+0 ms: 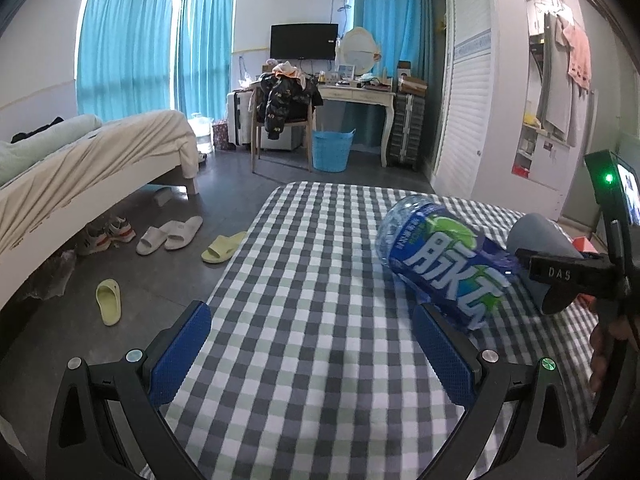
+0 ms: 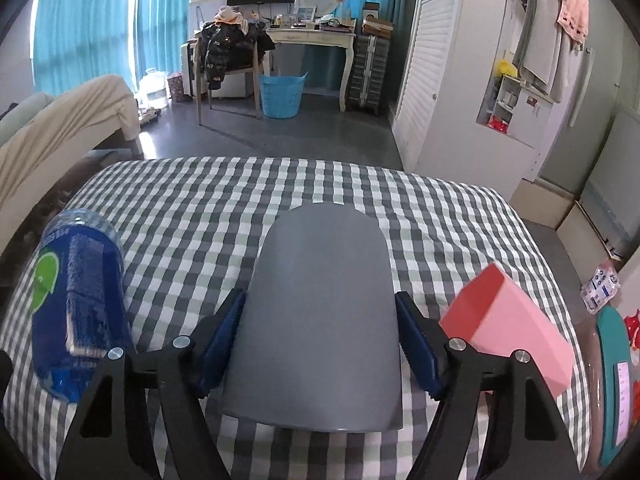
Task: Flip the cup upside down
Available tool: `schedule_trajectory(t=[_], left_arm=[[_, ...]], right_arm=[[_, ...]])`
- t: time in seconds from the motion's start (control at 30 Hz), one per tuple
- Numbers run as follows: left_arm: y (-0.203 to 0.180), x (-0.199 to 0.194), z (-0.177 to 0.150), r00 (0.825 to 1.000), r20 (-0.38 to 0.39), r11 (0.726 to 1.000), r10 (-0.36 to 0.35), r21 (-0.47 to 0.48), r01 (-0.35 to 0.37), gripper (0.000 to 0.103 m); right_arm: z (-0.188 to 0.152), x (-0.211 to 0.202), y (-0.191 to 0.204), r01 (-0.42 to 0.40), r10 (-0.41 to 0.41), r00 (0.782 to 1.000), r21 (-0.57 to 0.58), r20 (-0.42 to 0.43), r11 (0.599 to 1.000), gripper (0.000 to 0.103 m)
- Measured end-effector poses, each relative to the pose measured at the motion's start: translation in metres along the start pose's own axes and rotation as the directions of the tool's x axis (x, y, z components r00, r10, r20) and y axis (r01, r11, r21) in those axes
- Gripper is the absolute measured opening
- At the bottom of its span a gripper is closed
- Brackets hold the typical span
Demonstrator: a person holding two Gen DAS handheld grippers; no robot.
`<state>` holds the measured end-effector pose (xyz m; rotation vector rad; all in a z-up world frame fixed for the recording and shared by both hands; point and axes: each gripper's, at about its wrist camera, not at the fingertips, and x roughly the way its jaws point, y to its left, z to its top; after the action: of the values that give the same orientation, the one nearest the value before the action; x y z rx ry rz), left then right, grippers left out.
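Right fingers (image 2: pixel 416 340) clamp grey cup (image 2: pixel 320 312); left fingers (image 1: pixel 184 344) spread, empty; rim hidden.

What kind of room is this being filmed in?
Most likely a lived-in bedroom: there is a bed, a wardrobe with clothes hanging beside it, and a dressing table with a round mirror.

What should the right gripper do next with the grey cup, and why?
Probably lift the cup a little off the checked cloth before turning it. The right gripper has both pads against the cup's sides, so it seems held. A bottle and a pink box stand close on either side, so turning low might hit them.
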<state>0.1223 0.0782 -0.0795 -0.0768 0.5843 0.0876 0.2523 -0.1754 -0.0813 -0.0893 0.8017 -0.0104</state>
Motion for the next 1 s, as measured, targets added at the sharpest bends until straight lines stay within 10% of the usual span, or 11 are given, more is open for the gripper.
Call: schedule_trajectory(t=[1.0], left_arm=[[-0.039, -0.069, -0.002, 0.998, 0.036, 0.998, -0.056, 0.008, 0.055, 0.103]], right_arm=[[-0.096, -0.099, -0.007, -0.100, 0.100, 0.995, 0.007, -0.024, 0.995, 0.072]])
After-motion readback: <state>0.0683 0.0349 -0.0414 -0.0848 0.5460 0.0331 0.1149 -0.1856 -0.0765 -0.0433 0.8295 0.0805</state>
